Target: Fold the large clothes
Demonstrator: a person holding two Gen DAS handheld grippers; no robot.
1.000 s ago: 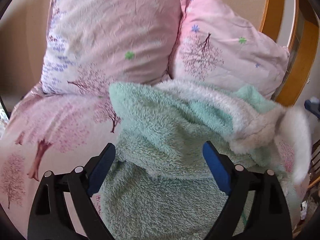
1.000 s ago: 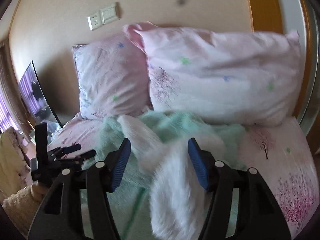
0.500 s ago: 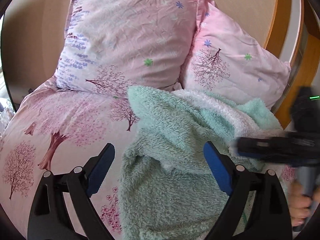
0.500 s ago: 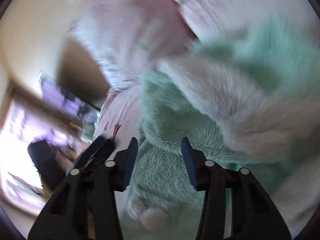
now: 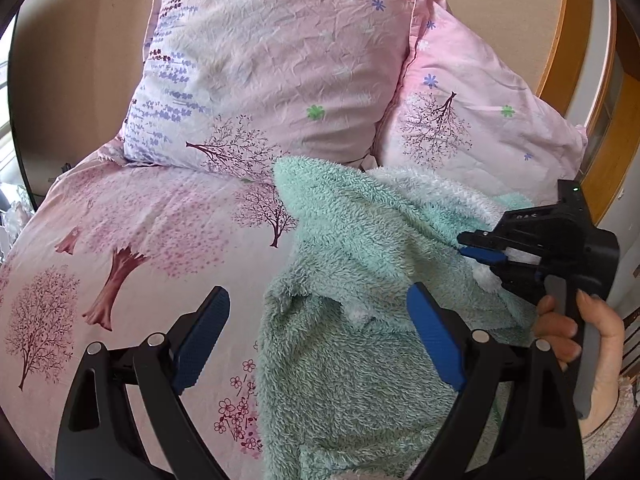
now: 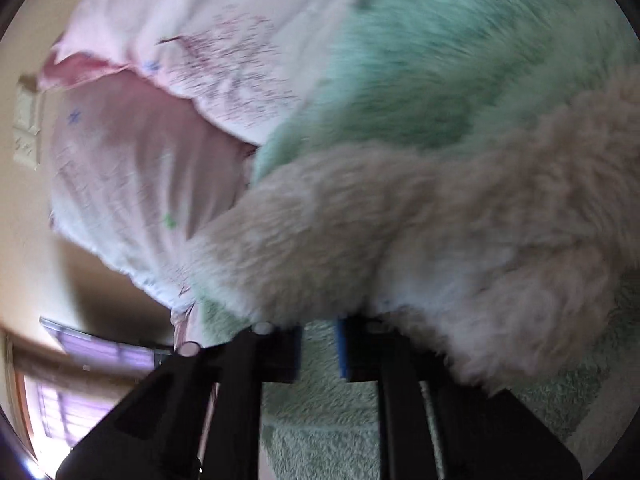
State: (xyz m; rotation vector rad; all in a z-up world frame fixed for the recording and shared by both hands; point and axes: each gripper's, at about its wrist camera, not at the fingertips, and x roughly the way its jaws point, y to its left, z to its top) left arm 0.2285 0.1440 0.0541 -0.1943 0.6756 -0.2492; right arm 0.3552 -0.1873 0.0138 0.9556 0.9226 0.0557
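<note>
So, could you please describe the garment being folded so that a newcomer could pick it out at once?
Start from the two pink tree-print pillows at the head of the bed. Just below them, on the matching pink bedcover, lies a crumpled fleece garment. It alone is fluffy and mint green, with white trim.

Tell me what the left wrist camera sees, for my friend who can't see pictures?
A fluffy mint-green garment lies rumpled on a pink bed cover printed with trees, below two pink pillows. The left gripper hangs open over the garment's edge. At the right, a hand holds the right gripper, its jaws closing on white fleece.
</note>
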